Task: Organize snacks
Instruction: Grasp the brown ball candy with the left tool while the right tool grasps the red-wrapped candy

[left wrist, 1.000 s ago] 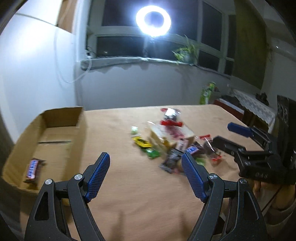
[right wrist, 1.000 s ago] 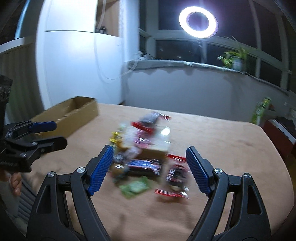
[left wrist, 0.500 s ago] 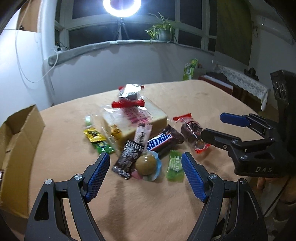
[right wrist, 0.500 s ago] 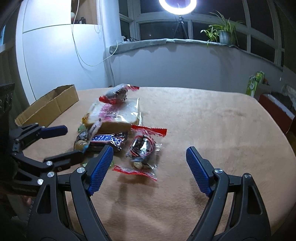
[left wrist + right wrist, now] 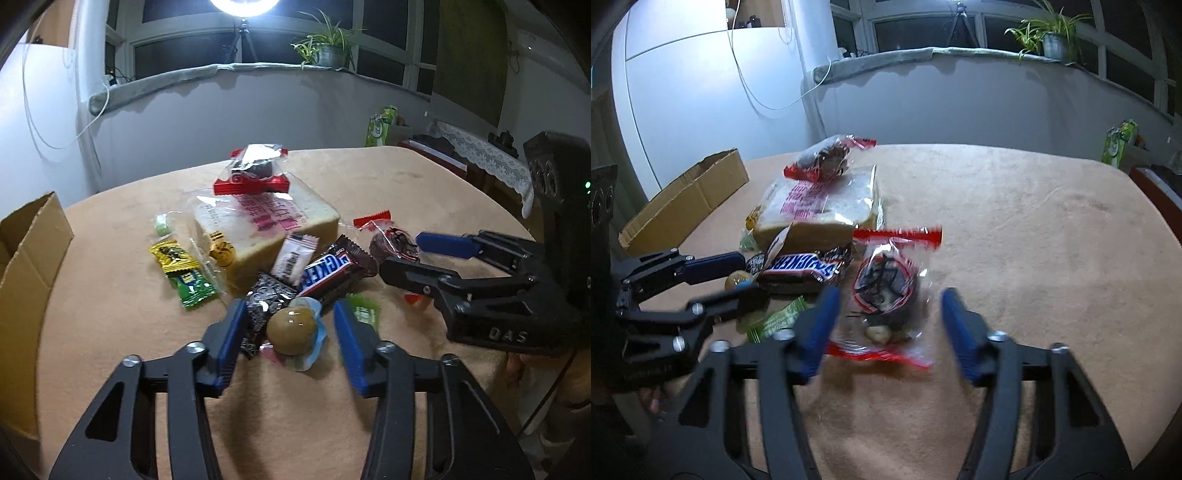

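A pile of snacks lies on the tan table [image 5: 110,314]. My left gripper [image 5: 290,334] is open around a round brown candy in a pastel wrapper [image 5: 291,326], jaws on either side and apart from it. My right gripper [image 5: 890,325] is open around a red-edged clear cake packet [image 5: 886,284], also not touching. A Snickers bar [image 5: 328,271] [image 5: 801,267], a wrapped bread loaf [image 5: 266,221] [image 5: 816,210] with a second red packet [image 5: 255,170] on top, and green and yellow sachets [image 5: 181,269] lie between. Each gripper shows in the other's view.
An open cardboard box [image 5: 26,266] [image 5: 687,203] stands at the table's left side. A green carton [image 5: 380,125] and a side table with lace cloth [image 5: 491,155] are beyond the far right edge. The wall and window sill lie behind.
Both grippers have moved forward and down onto the pile and narrowed their jaws: the left around the round candy, the right around the red-edged packet.
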`<action>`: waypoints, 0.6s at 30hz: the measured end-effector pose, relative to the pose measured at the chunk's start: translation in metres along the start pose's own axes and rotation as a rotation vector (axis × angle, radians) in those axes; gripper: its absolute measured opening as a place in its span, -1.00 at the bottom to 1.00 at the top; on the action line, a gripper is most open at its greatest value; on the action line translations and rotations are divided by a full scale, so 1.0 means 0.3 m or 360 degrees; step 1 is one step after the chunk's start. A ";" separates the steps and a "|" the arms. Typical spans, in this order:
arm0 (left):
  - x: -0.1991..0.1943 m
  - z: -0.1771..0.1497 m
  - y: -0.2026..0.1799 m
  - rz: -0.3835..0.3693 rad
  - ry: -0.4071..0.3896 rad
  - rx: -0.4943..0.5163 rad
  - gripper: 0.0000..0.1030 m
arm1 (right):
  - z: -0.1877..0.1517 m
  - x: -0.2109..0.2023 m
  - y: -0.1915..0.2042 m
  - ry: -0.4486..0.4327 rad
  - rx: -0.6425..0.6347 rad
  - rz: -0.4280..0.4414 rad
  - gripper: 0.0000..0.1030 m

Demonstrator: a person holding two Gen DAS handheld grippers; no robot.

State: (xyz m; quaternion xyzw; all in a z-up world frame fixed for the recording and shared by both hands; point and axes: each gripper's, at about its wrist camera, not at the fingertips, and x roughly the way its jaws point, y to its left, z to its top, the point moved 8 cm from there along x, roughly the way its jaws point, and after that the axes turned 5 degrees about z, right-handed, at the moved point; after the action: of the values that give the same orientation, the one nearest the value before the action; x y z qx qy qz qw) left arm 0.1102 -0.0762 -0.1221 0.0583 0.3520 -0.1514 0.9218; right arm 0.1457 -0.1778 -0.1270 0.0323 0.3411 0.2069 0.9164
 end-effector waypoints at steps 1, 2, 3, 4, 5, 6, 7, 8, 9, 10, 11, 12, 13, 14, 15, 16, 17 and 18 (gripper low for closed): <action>0.001 0.001 0.009 -0.0001 -0.0001 -0.0007 -0.26 | -0.002 0.000 0.000 0.0000 -0.0003 0.0002 -0.13; 0.002 0.000 0.013 -0.0014 0.0000 -0.0016 -0.27 | -0.001 -0.002 0.000 -0.0005 -0.0006 0.0001 -0.14; -0.001 -0.002 0.016 -0.0025 0.0000 -0.0024 -0.32 | 0.000 -0.007 0.000 -0.0013 -0.0001 -0.0001 -0.18; -0.003 -0.002 0.016 -0.0032 -0.0002 -0.0025 -0.38 | 0.000 -0.010 -0.002 -0.0018 0.0003 0.0002 -0.24; -0.007 -0.004 0.015 -0.0037 -0.0006 -0.0023 -0.41 | 0.000 -0.014 -0.003 -0.0026 0.0009 0.0001 -0.25; -0.010 -0.005 0.015 -0.0043 -0.0009 -0.0024 -0.47 | 0.002 -0.016 -0.003 -0.0028 0.0012 0.0000 -0.26; -0.012 -0.007 0.014 -0.0051 -0.0009 -0.0027 -0.50 | 0.002 -0.019 -0.003 -0.0031 0.0016 0.0000 -0.27; -0.015 -0.009 0.016 -0.0056 -0.0009 -0.0028 -0.51 | 0.003 -0.021 -0.003 -0.0034 0.0018 0.0001 -0.27; -0.018 -0.011 0.017 -0.0060 -0.0009 -0.0032 -0.51 | 0.004 -0.026 -0.002 -0.0041 0.0026 0.0008 -0.27; -0.019 -0.012 0.019 -0.0066 -0.0008 -0.0037 -0.51 | 0.005 -0.031 -0.003 -0.0049 0.0034 0.0012 -0.28; -0.020 -0.012 0.021 -0.0072 -0.0008 -0.0045 -0.52 | 0.006 -0.035 -0.005 -0.0055 0.0039 0.0014 -0.28; -0.022 -0.012 0.023 -0.0077 -0.0008 -0.0053 -0.52 | 0.008 -0.043 -0.007 -0.0068 0.0043 0.0021 -0.28; -0.026 -0.012 0.025 -0.0084 -0.0010 -0.0063 -0.53 | 0.008 -0.050 -0.009 -0.0077 0.0046 0.0024 -0.28; -0.029 -0.013 0.027 -0.0089 -0.0011 -0.0068 -0.53 | 0.011 -0.058 -0.010 -0.0090 0.0049 0.0025 -0.28; -0.033 -0.014 0.028 -0.0092 -0.0010 -0.0071 -0.53 | 0.013 -0.065 -0.011 -0.0100 0.0051 0.0025 -0.28; -0.035 -0.013 0.031 -0.0092 -0.0012 -0.0071 -0.53 | 0.017 -0.074 -0.013 -0.0114 0.0056 0.0025 -0.28; -0.041 -0.012 0.032 -0.0092 -0.0018 -0.0074 -0.53 | 0.020 -0.081 -0.016 -0.0122 0.0059 0.0025 -0.28; -0.046 -0.009 0.031 -0.0094 -0.0023 -0.0076 -0.53 | 0.023 -0.090 -0.018 -0.0133 0.0063 0.0024 -0.28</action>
State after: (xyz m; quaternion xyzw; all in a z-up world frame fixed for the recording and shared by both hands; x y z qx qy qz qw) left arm 0.1016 -0.0635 -0.1148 0.0246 0.3505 -0.1704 0.9206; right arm 0.1338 -0.1931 -0.1062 0.0615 0.3063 0.2053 0.9275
